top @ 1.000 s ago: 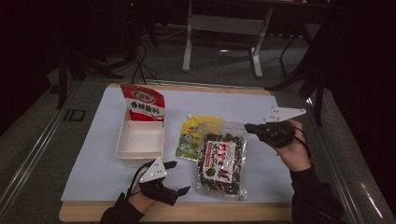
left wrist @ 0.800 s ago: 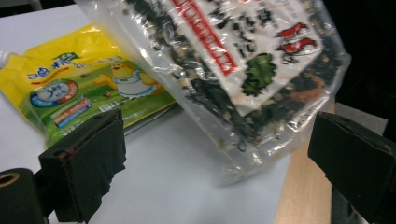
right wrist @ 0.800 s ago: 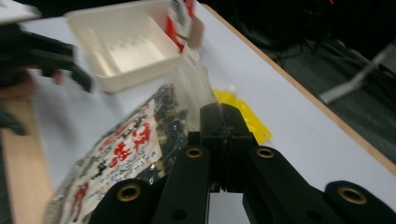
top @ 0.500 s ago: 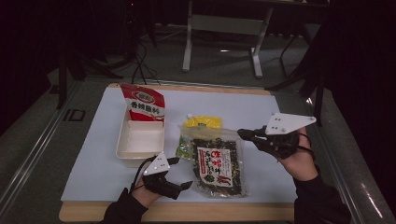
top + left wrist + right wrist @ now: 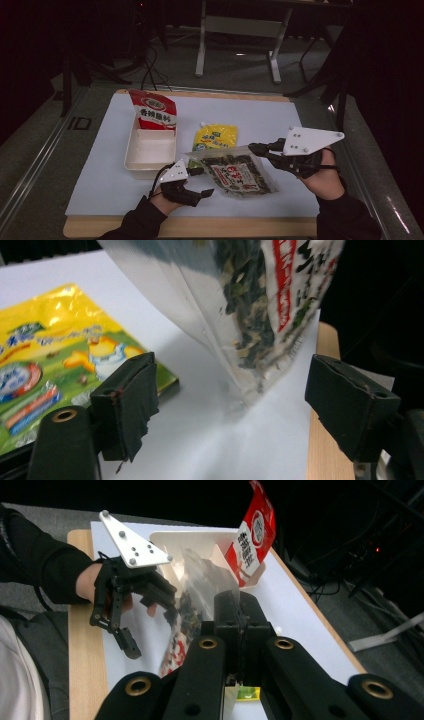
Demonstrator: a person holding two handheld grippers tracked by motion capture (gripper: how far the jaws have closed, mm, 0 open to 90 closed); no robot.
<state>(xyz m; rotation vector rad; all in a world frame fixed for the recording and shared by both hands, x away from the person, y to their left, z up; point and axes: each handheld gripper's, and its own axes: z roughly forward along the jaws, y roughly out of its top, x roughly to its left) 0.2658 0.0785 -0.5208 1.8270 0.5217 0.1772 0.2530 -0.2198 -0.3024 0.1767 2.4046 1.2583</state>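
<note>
The right gripper has its jaws pressed together on the edge of the one clear seaweed packet, holding that side lifted off the bench so the packet hangs tilted. The left gripper stands with its jaws spread on either side of the packet's lower corner; they have just been closing in, and in the left gripper view the pads do not yet press on the film. Just behind the packet lies one yellow sauce pouch, flat on the white sheet. Beside that, toward the person's left, sits one white tray, and one red snack bag leans upright at its far end. Two gloved hands hold the two grippers.
</note>
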